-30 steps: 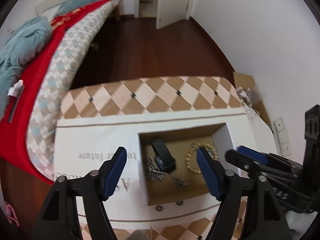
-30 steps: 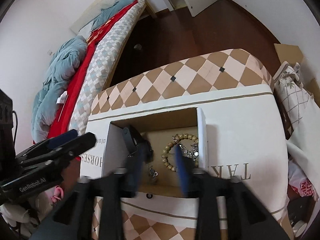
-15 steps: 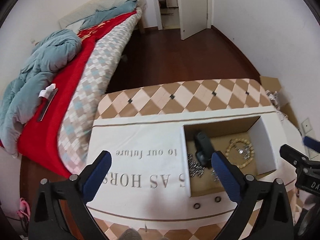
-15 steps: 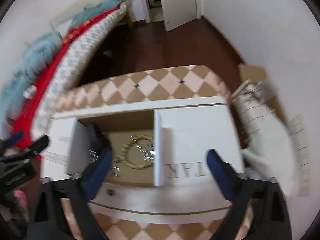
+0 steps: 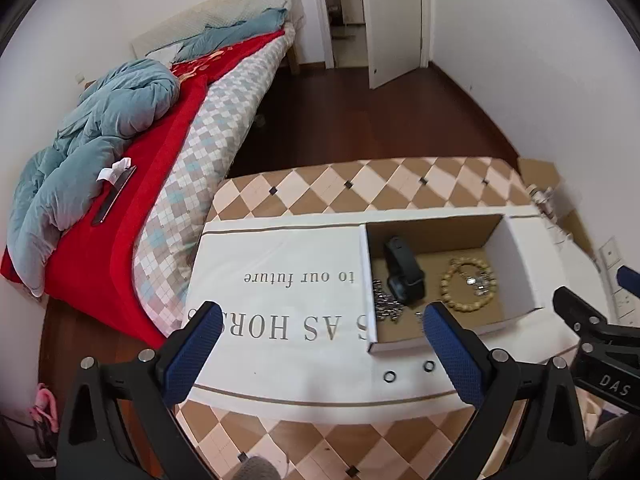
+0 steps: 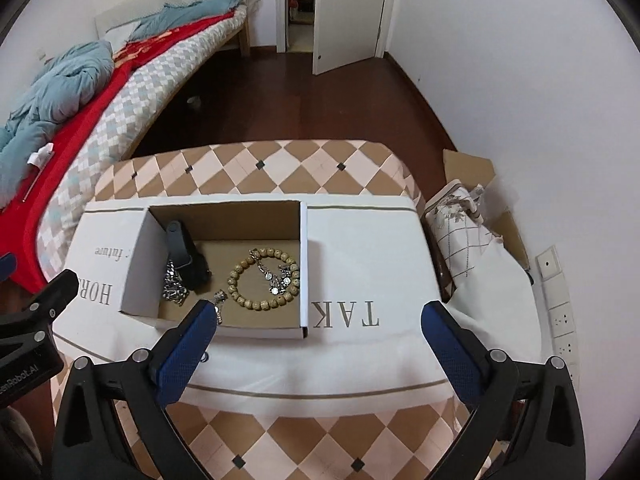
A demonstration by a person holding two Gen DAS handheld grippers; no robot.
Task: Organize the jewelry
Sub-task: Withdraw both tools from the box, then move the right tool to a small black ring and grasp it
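Half of silver chain (image 6: 175,285) hidden behind box (image 6: 136,264) wall.

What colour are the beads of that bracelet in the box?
Pale tan, like wood: the bead bracelet shows best in the right wrist view.

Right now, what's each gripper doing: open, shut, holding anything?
Left gripper: open, empty, jaws just opened.
Right gripper: open, empty, jaws just opened.
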